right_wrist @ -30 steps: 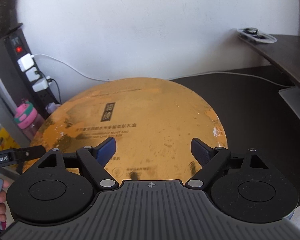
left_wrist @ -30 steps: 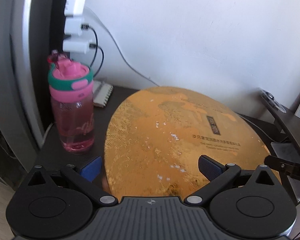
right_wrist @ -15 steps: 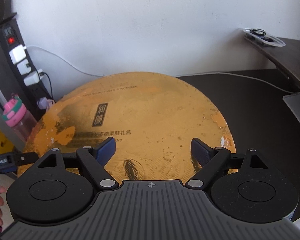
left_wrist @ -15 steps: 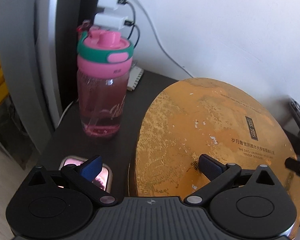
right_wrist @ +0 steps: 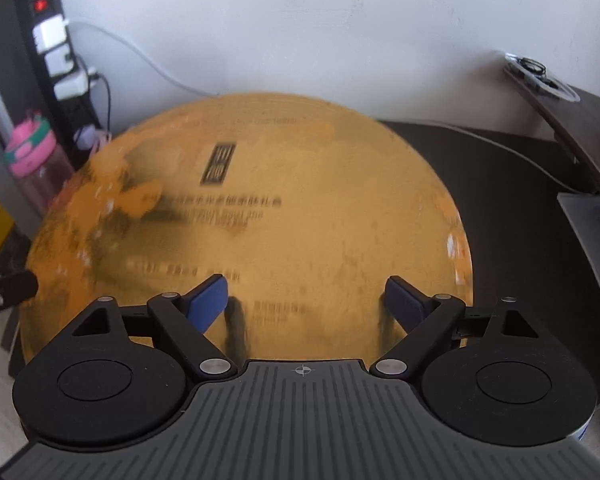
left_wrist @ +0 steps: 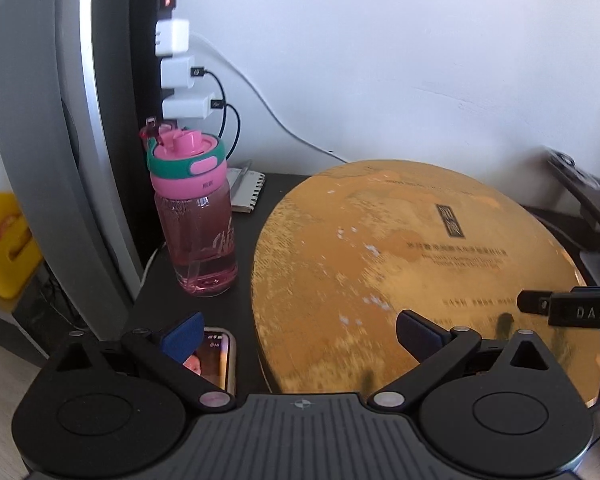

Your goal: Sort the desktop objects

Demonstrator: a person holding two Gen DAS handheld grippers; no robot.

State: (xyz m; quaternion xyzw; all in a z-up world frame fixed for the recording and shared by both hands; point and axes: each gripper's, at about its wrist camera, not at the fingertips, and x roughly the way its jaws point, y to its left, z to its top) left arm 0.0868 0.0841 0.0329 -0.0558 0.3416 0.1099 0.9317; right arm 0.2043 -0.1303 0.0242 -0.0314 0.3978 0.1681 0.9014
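Observation:
A large round golden gift box (left_wrist: 412, 264) (right_wrist: 260, 216) with black printed text lies flat on the dark desk. A pink water bottle (left_wrist: 198, 216) (right_wrist: 34, 160) with a green-banded lid stands to its left. A phone (left_wrist: 216, 356) with a lit screen lies at the desk's front left, under my left fingertip. My left gripper (left_wrist: 296, 336) is open, straddling the box's left edge. My right gripper (right_wrist: 306, 300) is open above the box's near part, holding nothing. Part of the right gripper (left_wrist: 572, 310) shows at the right of the left wrist view.
A power strip with white chargers (left_wrist: 176, 76) and cables hangs on a dark panel behind the bottle. A spiral notepad (left_wrist: 248, 190) lies by the wall. A raised shelf (right_wrist: 572, 120) with a small tray (right_wrist: 540, 76) runs along the right. A yellow crate (left_wrist: 4, 240) sits off the desk, left.
The left gripper swung left toward the bottle and phone, then drew back a little. The right gripper lifted slightly over the box. Both stayed open.

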